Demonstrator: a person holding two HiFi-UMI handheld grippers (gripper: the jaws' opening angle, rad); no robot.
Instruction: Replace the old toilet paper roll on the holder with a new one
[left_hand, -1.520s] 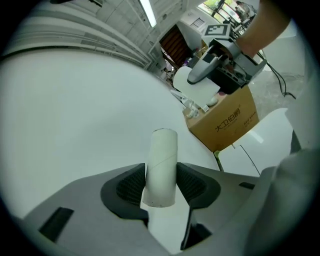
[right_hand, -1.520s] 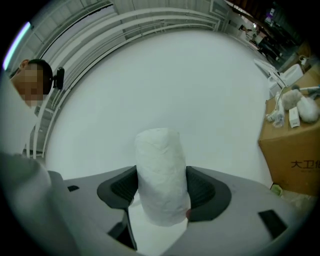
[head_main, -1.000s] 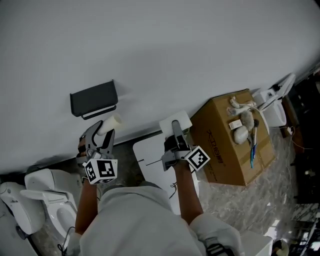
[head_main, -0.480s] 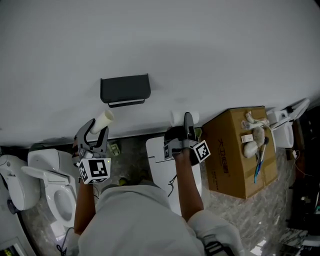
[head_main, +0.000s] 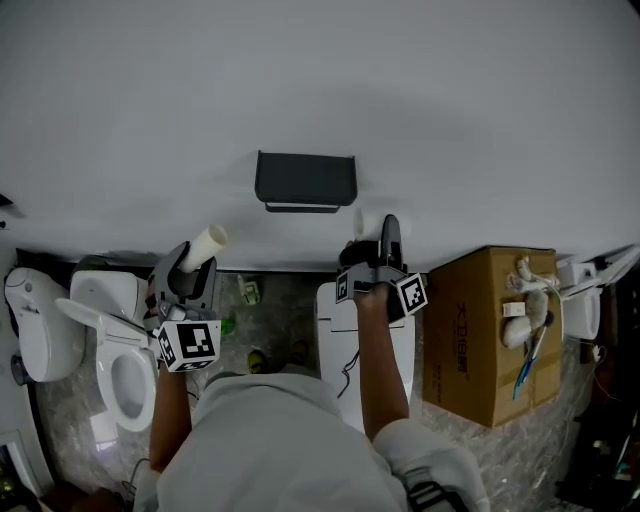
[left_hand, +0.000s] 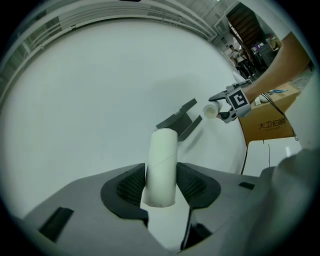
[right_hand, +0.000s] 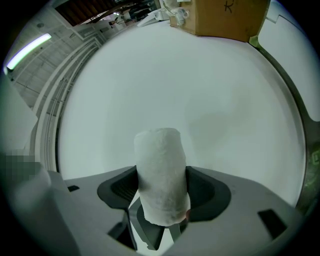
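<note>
Right gripper (head_main: 384, 240) clamps a plump white paper roll (head_main: 367, 222) just lower-right of the dark wall holder (head_main: 305, 180); left gripper (head_main: 188, 272), pinching a pale cardboard tube (head_main: 205, 246), lies farther.

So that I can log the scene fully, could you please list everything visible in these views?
holder: one, black, on the white wall, no roll seen on it
empty tube: one, pale cardboard, in the left gripper
new paper roll: one, white, in the right gripper
toilet: one, white, lower left, seat raised
lidded unit: one, white, below centre
cardboard box: one, brown, right
small items: several, pale and blue, on the box
left gripper: grey, closed on the empty tube
right gripper: grey, closed on the new paper roll
</note>
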